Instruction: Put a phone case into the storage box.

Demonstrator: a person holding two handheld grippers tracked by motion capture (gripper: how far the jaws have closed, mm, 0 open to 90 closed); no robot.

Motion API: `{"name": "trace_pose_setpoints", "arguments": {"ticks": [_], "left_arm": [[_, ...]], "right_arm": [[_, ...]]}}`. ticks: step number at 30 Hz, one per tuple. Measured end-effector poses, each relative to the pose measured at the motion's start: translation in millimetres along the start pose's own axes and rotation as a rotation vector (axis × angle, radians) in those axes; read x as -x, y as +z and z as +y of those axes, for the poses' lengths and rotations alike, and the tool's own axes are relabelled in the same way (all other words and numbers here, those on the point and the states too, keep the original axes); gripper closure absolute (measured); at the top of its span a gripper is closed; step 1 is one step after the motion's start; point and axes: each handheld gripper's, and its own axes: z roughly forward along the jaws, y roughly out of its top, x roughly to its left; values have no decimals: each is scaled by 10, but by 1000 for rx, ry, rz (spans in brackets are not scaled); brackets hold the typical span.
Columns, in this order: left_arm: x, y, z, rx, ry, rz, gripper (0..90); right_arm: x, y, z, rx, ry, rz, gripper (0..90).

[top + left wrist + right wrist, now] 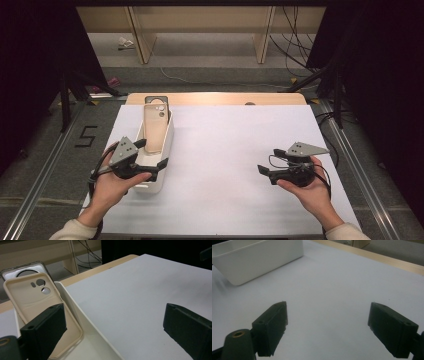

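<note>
A white bin [167, 142] stands at the left of the white mat. A beige phone case [154, 127] leans inside it, camera holes up. Behind it stands a grey case [157, 100] with a big round cut-out. My left gripper [151, 153] is open at the bin's near end and holds nothing. In the left gripper view, one jaw is over the beige case [30, 300] and the other over the mat, with the bin wall [82, 315] between them; the grey case [25, 268] shows behind. My right gripper [269, 160] is open over bare mat at the right.
The white mat [235, 150] covers a wooden table whose far edge [215, 98] shows beyond it. In the right gripper view the white bin [257, 257] sits far off at the upper left. Dark stands and cables flank the table.
</note>
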Motion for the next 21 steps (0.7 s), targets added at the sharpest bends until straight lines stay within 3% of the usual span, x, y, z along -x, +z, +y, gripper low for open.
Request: {"name": "trace_pose_setpoints", "arguments": {"ticks": [9, 21], "left_arm": [[70, -55, -92, 16, 33, 9, 49], [102, -67, -166, 12, 45, 19, 49]], "right_arm": [[-3, -61, -30, 4, 1, -1, 169], [10, -142, -69, 10, 5, -9, 170]]}}
